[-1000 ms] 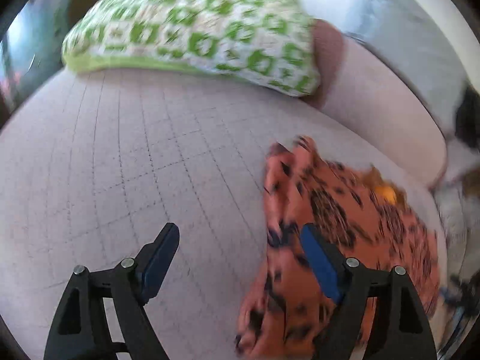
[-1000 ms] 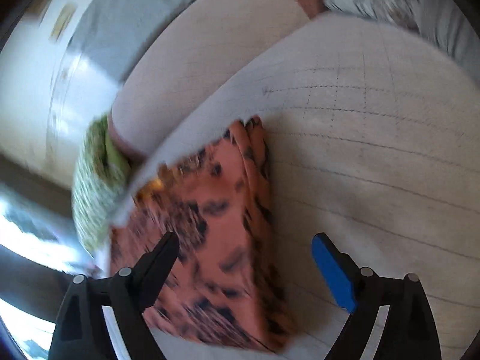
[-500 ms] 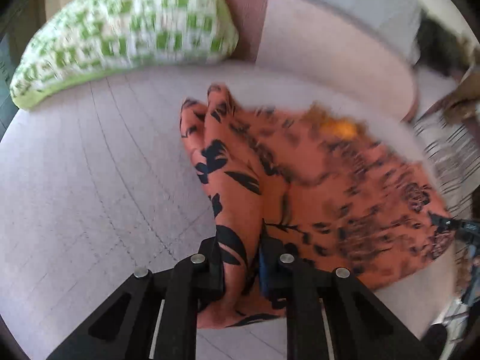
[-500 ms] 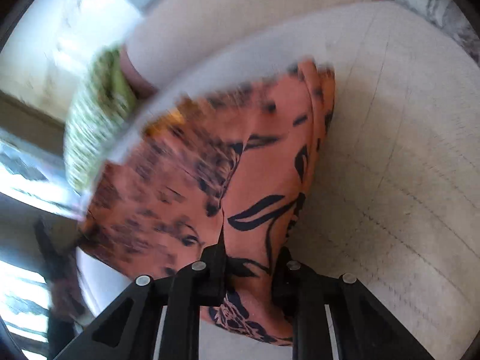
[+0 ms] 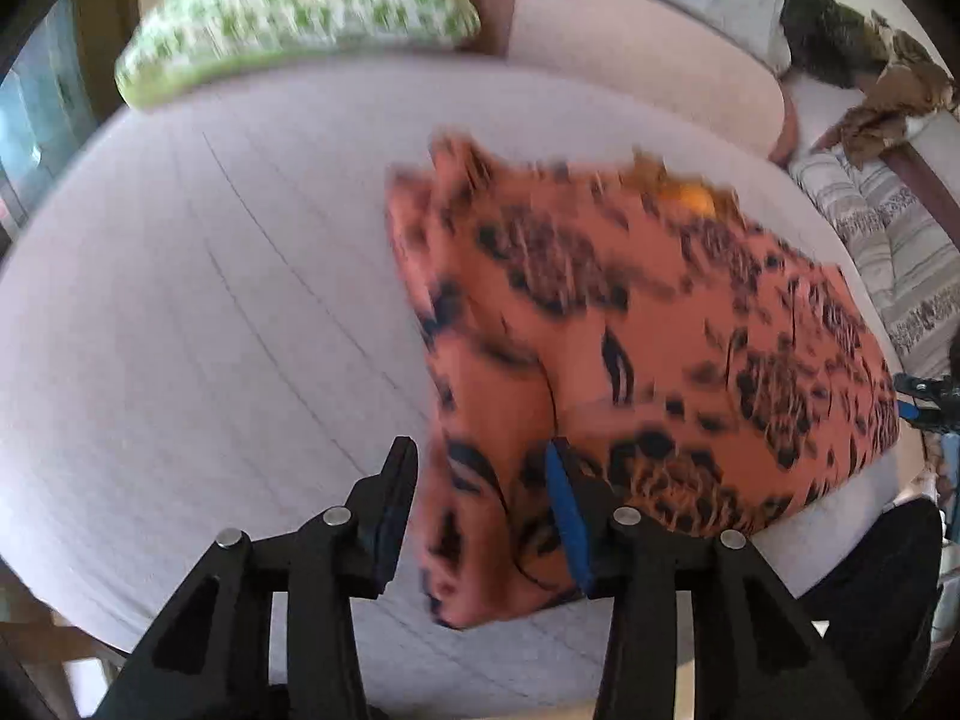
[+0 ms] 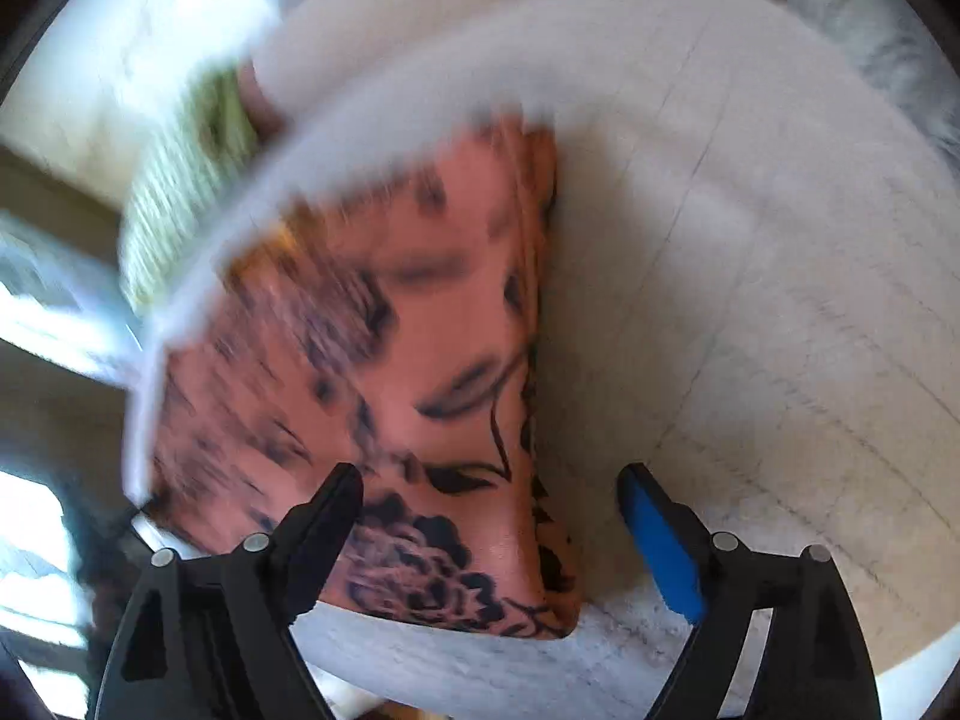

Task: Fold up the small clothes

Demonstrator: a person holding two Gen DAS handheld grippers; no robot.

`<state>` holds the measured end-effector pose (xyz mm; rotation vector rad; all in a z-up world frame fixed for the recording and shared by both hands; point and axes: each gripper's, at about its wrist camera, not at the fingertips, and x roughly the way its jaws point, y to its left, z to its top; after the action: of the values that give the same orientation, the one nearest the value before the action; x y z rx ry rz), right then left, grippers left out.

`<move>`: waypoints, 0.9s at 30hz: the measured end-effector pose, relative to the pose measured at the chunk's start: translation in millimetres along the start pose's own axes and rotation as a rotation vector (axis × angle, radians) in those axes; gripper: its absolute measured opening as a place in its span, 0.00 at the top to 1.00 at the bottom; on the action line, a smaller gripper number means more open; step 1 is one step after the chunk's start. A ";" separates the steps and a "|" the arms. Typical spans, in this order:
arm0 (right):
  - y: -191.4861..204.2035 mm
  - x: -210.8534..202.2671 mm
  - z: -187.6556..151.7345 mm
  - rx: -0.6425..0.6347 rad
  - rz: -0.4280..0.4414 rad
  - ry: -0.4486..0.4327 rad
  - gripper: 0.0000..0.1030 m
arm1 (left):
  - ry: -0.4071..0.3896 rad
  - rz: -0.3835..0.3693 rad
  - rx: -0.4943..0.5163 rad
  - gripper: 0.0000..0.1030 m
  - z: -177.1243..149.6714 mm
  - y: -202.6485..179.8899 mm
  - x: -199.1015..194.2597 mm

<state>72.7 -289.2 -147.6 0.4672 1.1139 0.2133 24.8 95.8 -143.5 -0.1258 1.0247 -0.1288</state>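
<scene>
- An orange garment printed with black flowers and leaves lies folded on a pale quilted cushion stitched in a grid of thin lines; the same garment fills the middle of the right wrist view.
- In the left wrist view the garment covers the right part of the cushion and reaches its right edge; the left part is bare.
- The left claw has just been opening. Its jaws stand partly spread, with the near corner of the garment between them. The blue pad of the right-hand finger lies over the cloth, but blur hides whether it touches; the dark left-hand finger stands just beside the fold, clear of it.
- The right claw has also just been opening. Its jaws stand wide apart and straddle the garment's near end; the black finger overlaps the cloth, while the blue-padded finger is apart from it, over bare cushion.
- Neither claw pinches the cloth.
- A green-and-white patterned pillow rests along the cushion's far edge, towards the left corner.
- Beyond the far right edge lie a grey striped fabric and a dark brown crumpled cloth.
- Both views are smeared by motion blur.
</scene>
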 end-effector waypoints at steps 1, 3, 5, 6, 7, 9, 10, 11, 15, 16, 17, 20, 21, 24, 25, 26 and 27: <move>-0.8 -12.3 7.3 0.026 0.014 -0.050 0.14 | -0.038 -0.006 -0.004 0.45 15.3 3.6 -3.7; 2.1 -25.0 23.6 0.023 0.026 -0.127 0.14 | -0.112 -0.006 0.002 0.40 40.3 7.4 -12.3; 8.2 -22.6 41.3 0.014 0.023 -0.157 0.14 | -0.121 -0.023 -0.009 0.40 61.3 13.9 -2.7; 12.0 -21.3 45.7 0.003 0.025 -0.163 0.14 | -0.119 -0.033 -0.016 0.40 70.9 17.0 6.2; 17.5 -10.0 58.0 -0.017 0.005 -0.171 0.14 | -0.110 -0.027 -0.025 0.40 80.5 18.7 17.7; 24.8 3.7 67.4 -0.051 -0.049 -0.178 0.14 | -0.085 -0.009 0.008 0.47 88.8 13.1 38.3; 27.2 11.1 75.8 -0.075 -0.082 -0.175 0.14 | -0.074 0.008 0.025 0.55 93.5 8.2 51.4; 27.5 15.0 81.2 -0.094 -0.103 -0.171 0.14 | -0.062 0.027 0.035 0.55 96.0 8.6 58.0; 38.2 44.0 95.3 -0.171 -0.188 -0.132 0.33 | -0.038 0.008 -0.003 0.55 107.1 16.1 78.0; 38.8 51.5 97.7 -0.177 -0.204 -0.100 0.55 | -0.040 0.000 -0.004 0.56 109.8 16.4 79.9; 28.2 43.7 95.0 -0.180 -0.215 -0.090 0.62 | -0.038 -0.012 -0.003 0.56 113.3 16.1 82.2; 26.4 47.3 95.6 -0.182 -0.201 -0.084 0.62 | -0.026 -0.024 0.023 0.70 123.2 11.1 93.0; 24.5 46.8 96.2 -0.180 -0.188 -0.083 0.62 | -0.009 -0.010 0.029 0.84 125.7 10.9 97.6; 21.9 47.7 101.3 -0.167 -0.175 -0.069 0.77 | -0.046 0.014 -0.008 0.96 124.2 12.0 87.1; 24.9 40.8 102.1 -0.172 -0.169 -0.086 0.87 | -0.087 0.030 -0.004 0.96 119.5 9.0 73.8; 30.7 35.1 103.3 -0.182 -0.163 -0.112 0.90 | -0.158 0.047 0.007 0.96 115.1 5.2 56.8; 37.0 25.3 104.2 -0.201 -0.160 -0.147 0.90 | -0.187 0.058 0.012 0.96 110.6 3.4 49.2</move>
<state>179.8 -273.0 -113.8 0.2106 0.9695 0.1465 145.0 95.9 -128.7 -0.0951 0.8406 -0.0689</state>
